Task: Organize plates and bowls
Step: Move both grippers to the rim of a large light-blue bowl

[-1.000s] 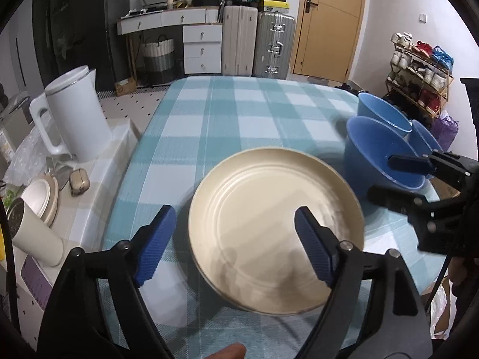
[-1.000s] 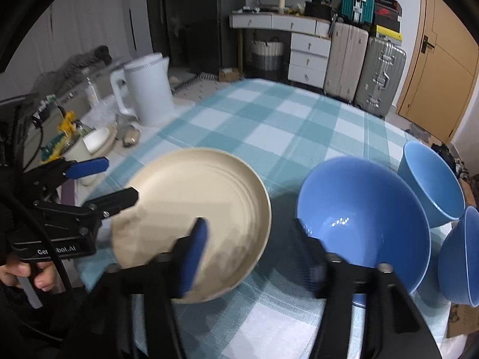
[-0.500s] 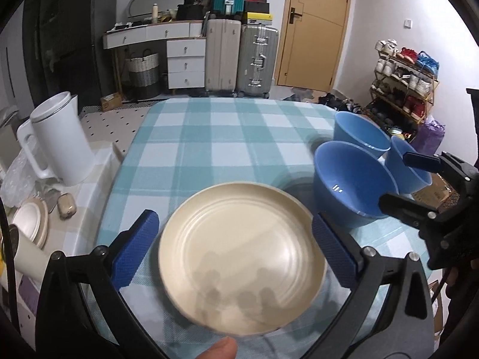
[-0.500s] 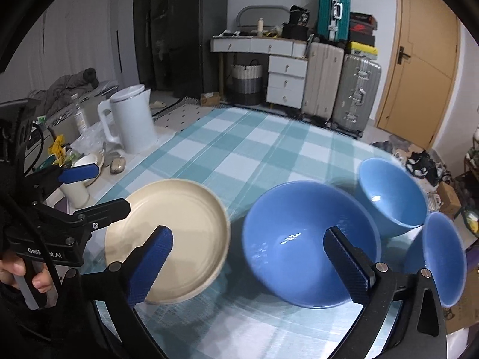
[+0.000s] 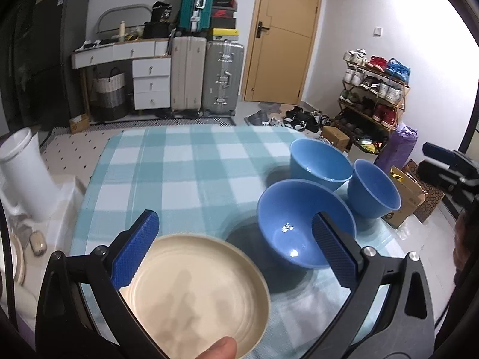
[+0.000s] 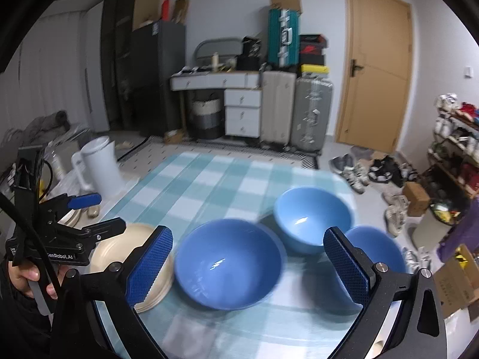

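A checked tablecloth bears cream plates and three blue bowls.

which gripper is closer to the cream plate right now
Left. The left gripper hangs open right over the cream plate, its left pad above the rim. The right gripper is open off to the side, framing the big blue bowl.

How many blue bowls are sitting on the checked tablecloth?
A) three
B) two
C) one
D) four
A: three blue bowls stand on the tablecloth, a big one in front and two behind it, beside the cream plate.
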A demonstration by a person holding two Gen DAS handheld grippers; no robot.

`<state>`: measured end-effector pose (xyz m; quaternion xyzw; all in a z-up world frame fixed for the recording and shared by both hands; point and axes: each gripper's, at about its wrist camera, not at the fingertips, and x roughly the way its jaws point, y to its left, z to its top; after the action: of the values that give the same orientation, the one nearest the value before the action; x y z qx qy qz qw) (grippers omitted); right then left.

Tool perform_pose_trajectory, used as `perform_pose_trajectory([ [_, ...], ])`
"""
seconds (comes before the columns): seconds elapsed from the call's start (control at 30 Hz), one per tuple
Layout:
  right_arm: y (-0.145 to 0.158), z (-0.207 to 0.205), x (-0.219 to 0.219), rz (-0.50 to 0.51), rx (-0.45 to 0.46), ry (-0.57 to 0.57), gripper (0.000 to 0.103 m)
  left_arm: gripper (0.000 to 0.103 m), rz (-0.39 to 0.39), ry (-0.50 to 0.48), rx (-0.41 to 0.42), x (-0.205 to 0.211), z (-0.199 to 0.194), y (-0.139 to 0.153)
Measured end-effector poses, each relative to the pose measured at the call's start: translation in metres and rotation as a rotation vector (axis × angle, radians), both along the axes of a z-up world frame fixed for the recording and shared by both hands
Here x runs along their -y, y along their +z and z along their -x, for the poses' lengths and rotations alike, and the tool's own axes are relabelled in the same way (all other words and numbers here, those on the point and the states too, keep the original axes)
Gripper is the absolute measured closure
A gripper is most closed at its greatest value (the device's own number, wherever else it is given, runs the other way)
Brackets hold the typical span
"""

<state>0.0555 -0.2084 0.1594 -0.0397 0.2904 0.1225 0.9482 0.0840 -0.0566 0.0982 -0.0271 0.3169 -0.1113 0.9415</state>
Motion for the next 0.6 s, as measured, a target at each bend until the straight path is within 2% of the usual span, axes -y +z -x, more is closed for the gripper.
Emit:
perform_pose_trajectory([
  [0.33,0.035,-0.002,0.072,-0.081,-0.002,-0.076,0.0,0.001,-0.03,-0.08,0.04,0.053,-0.028,0.033],
  [0.6,0.04,-0.019,0.121,-0.109,-0.038,-0.14,0.0,0.001,-0.026,-0.126,0.014,0.09,-0.06,0.04],
])
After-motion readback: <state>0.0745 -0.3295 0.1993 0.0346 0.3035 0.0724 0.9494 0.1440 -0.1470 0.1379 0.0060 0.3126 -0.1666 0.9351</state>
